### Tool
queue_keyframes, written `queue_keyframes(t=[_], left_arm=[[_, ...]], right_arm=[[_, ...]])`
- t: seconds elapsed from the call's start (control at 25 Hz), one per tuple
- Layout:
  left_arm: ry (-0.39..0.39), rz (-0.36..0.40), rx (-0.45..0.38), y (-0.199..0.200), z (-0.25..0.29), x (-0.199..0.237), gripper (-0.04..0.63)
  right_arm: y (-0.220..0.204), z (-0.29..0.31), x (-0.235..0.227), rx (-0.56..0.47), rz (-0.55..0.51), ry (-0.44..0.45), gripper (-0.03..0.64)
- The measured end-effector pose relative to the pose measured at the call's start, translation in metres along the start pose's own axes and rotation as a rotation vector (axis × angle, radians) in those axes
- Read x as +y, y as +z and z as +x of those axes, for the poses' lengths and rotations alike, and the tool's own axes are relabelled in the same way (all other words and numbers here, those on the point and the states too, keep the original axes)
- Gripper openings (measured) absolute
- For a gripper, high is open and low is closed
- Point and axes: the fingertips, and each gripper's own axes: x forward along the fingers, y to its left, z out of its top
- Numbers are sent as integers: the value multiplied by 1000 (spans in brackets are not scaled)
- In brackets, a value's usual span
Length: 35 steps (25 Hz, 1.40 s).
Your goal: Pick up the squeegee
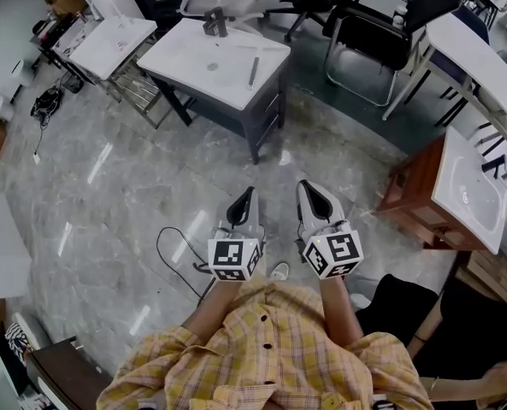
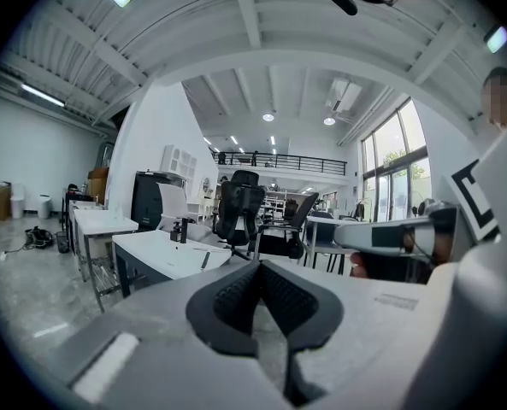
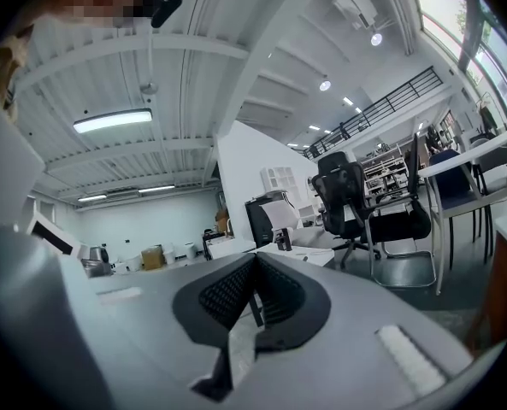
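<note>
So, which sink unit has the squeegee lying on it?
The middle sink unit, with the dark grey cabinet: the squeegee lies near its right edge. The left unit and the brown unit show none.

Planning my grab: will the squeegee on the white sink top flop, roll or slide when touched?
Probably stiff: the squeegee reads as one straight, slim bar. It lies flat on the smooth white sink top, so it may slide rather than roll. Likely light; its blade is too small to judge.
</note>
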Motion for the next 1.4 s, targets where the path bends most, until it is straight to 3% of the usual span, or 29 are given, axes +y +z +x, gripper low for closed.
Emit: queue_keyframes(t=[0.48,0.88,1.4], left_arm=[[-35,-42,-17,36,115,69,0],[-128,-9,33,81,232,151,0],[-171,-25,109,71,311,211,0]], right_arm=[[23,116,-43,17,-29,-50,-9],[52,245,-80,1,5,-157,-9],[41,326,-104,46,25,-235,-8]])
